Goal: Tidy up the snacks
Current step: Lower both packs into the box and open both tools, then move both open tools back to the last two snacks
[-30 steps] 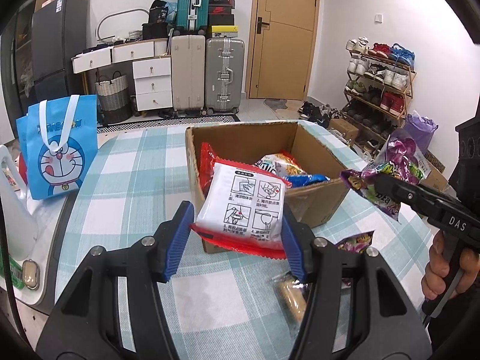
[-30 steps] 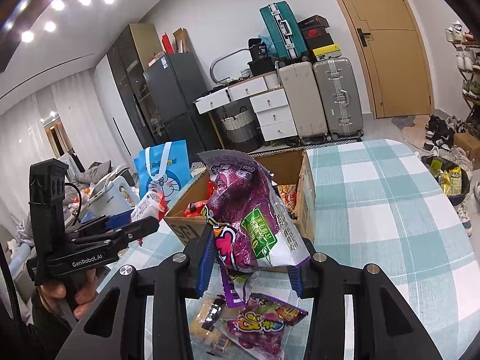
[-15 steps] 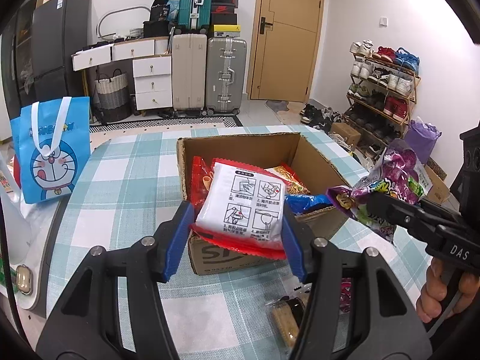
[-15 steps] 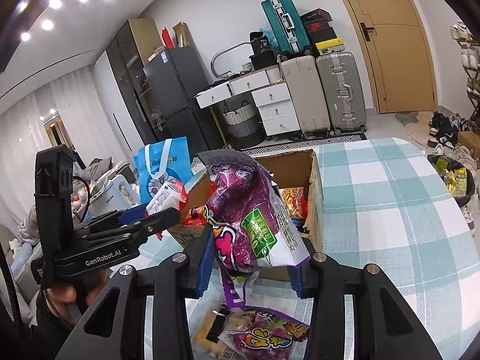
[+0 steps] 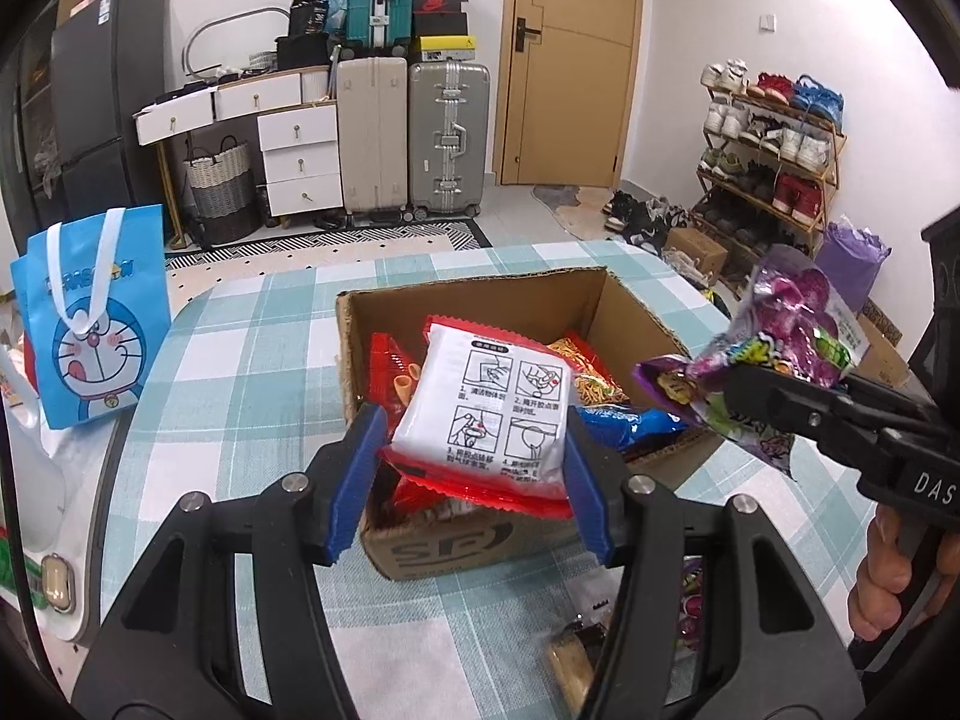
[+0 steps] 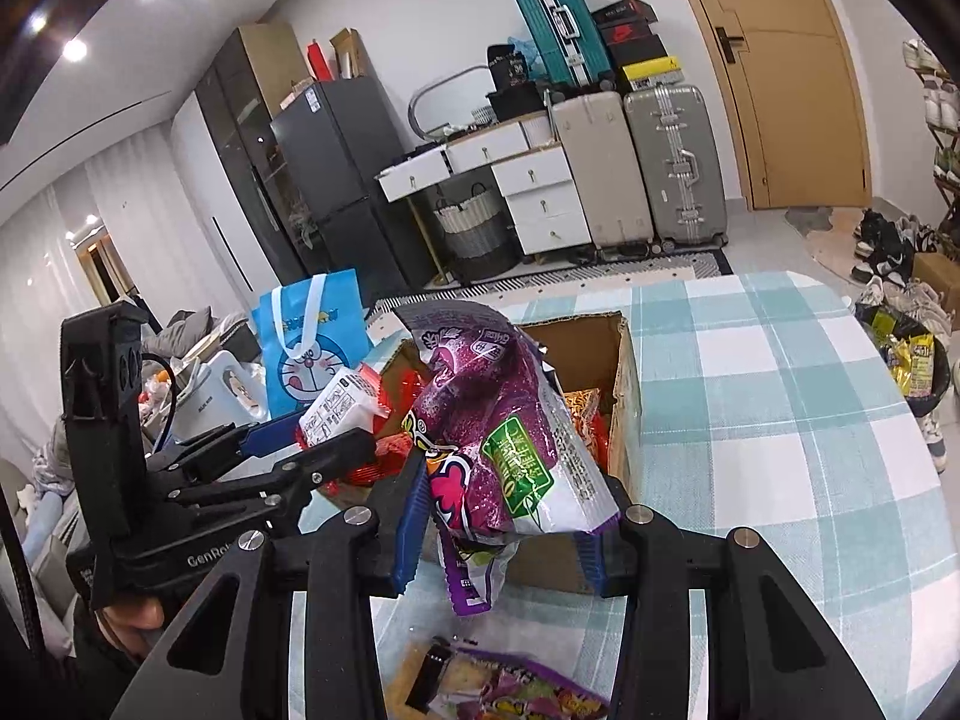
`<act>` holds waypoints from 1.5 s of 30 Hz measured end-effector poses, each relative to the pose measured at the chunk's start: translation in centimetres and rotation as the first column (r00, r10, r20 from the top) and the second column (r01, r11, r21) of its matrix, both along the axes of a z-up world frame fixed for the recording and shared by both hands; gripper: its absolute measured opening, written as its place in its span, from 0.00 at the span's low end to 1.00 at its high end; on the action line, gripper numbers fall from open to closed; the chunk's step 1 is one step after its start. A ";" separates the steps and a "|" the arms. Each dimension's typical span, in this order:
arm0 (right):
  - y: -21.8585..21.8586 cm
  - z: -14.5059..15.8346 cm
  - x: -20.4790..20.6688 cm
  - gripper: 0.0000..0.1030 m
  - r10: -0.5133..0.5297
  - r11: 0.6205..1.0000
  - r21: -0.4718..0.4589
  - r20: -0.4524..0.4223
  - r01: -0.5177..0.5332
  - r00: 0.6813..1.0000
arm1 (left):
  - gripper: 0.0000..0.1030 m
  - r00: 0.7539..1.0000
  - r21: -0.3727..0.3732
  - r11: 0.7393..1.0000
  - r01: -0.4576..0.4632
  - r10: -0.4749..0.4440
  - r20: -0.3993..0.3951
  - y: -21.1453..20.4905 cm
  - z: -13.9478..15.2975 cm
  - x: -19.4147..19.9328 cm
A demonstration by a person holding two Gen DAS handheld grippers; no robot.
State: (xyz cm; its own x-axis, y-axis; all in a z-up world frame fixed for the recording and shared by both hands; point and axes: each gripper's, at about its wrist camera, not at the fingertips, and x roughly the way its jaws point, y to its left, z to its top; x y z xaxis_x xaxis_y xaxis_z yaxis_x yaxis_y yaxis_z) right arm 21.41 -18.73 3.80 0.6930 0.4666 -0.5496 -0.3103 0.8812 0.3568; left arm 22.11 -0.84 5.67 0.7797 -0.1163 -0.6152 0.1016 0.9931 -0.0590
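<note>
An open cardboard box (image 5: 474, 294) (image 6: 624, 378) stands on the checked table and holds several snack bags. My left gripper (image 5: 471, 456) is shut on a white and red packet (image 5: 486, 414) above the box's near edge. In the right wrist view that packet (image 6: 336, 405) shows at the left. My right gripper (image 6: 498, 531) is shut on a purple snack bag (image 6: 492, 438), held just in front of the box. The purple bag (image 5: 780, 348) hangs at the box's right side in the left wrist view.
More snack bags (image 6: 516, 690) lie on the table (image 6: 780, 420) below my right gripper. A blue cartoon tote bag (image 5: 90, 324) stands at the table's left edge. Suitcases (image 5: 408, 138), drawers and a shoe rack (image 5: 774, 144) line the room behind.
Both grippers have moved forward toward the box with their bags. The white and red packet now hangs over the box's near edge, and the purple bag has come closer to the box's right side.
</note>
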 end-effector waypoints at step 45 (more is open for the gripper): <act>-1.9 -0.7 -6.6 0.99 -0.136 0.990 -0.037 -0.084 0.133 0.987 | 0.99 0.997 0.010 0.999 -0.045 0.046 -0.055 2.4 -1.5 -7.1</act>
State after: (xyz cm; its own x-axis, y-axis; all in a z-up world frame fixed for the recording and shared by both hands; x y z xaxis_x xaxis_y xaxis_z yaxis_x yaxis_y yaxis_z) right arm 14.77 -20.68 3.07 0.6976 0.3538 -0.6231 -0.1575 0.9240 0.3484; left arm 15.04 1.52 4.12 0.7486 -0.0758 -0.6586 0.0530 0.9971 -0.0545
